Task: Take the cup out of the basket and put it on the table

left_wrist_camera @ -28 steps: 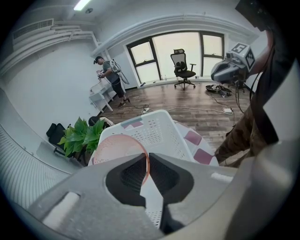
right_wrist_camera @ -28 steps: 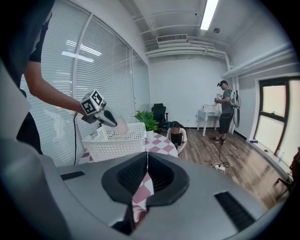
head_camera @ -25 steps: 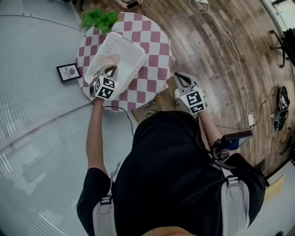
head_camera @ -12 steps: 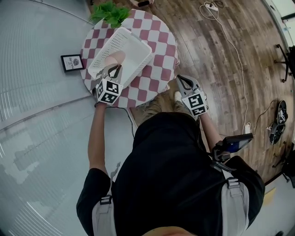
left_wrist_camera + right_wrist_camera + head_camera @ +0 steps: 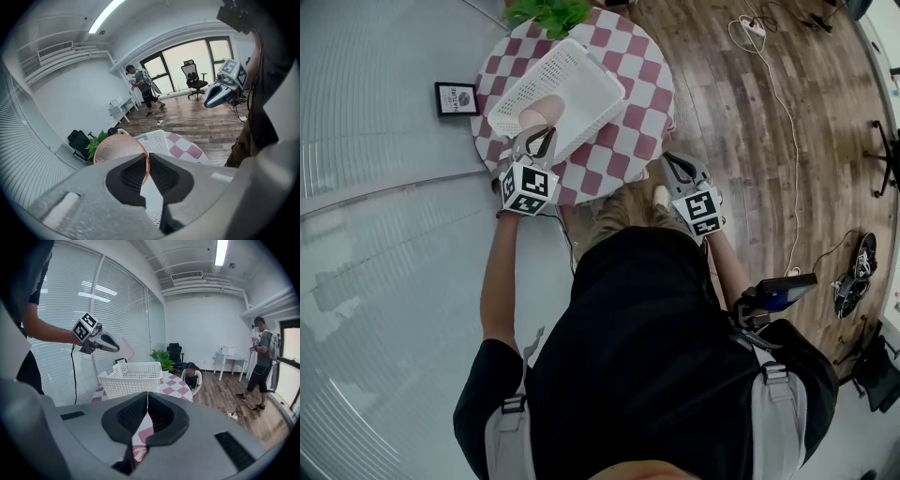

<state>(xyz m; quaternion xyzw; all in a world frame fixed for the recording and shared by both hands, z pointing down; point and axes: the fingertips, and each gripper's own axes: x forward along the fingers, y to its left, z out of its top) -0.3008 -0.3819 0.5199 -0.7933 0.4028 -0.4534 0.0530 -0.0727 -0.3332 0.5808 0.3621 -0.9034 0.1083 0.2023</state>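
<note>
A pink cup hangs over the near end of the white basket, which stands on the round checked table. My left gripper is shut on the cup's rim; in the left gripper view the rim sits pinched between the jaws. From the right gripper view the cup is held up above the basket. My right gripper hovers by the table's near right edge, shut with nothing in it.
A green plant stands at the table's far edge. A framed picture lies on the floor to the left. A cable runs across the wooden floor. A person stands and another crouches beyond the table.
My left gripper has drawn the cup up and toward the basket's near rim. The head view has shifted, and the right gripper has hardly moved.
</note>
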